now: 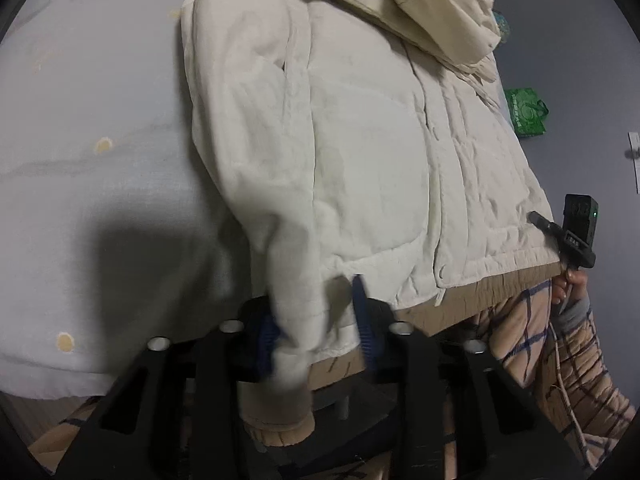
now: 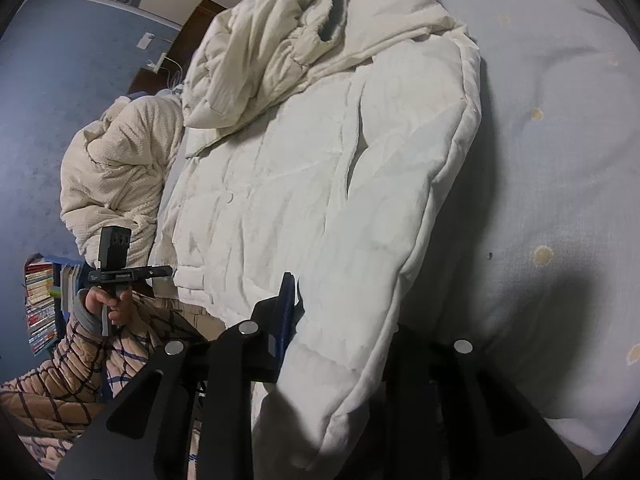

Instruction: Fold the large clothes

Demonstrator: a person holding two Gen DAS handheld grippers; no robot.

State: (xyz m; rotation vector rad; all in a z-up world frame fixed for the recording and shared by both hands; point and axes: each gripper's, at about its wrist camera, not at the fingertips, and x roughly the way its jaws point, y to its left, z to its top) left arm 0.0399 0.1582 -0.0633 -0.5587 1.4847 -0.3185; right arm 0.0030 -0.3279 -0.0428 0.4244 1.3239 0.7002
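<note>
Right now you have the cream padded jacket (image 1: 360, 152) lying front-up on the pale blue bed (image 1: 100, 160), hood (image 1: 420, 4) bunched at the far end and hem at the near edge by your legs. Your left gripper (image 1: 316, 332) has its blue-padded fingers (image 1: 364, 320) pinching the cuff end of one sleeve (image 1: 280, 240), which lies along the jacket's side and hangs blurred between the pads. Your right gripper (image 2: 336, 320) is doing the same on the other sleeve (image 2: 400, 220): one blue finger (image 2: 286, 304) shows pressed against the cloth, while the other is hidden behind the thick padding, and the cuff droops below the bed edge. In the left view your right hand (image 1: 568, 284) grips its handle just past the jacket's hem corner; in the right view your left hand (image 2: 108, 304) does likewise. A second cream textured garment (image 2: 120, 168) sits crumpled beside the jacket, near stacked books (image 2: 40, 304). A green bag (image 1: 526, 112) lies on the floor beyond.
</note>
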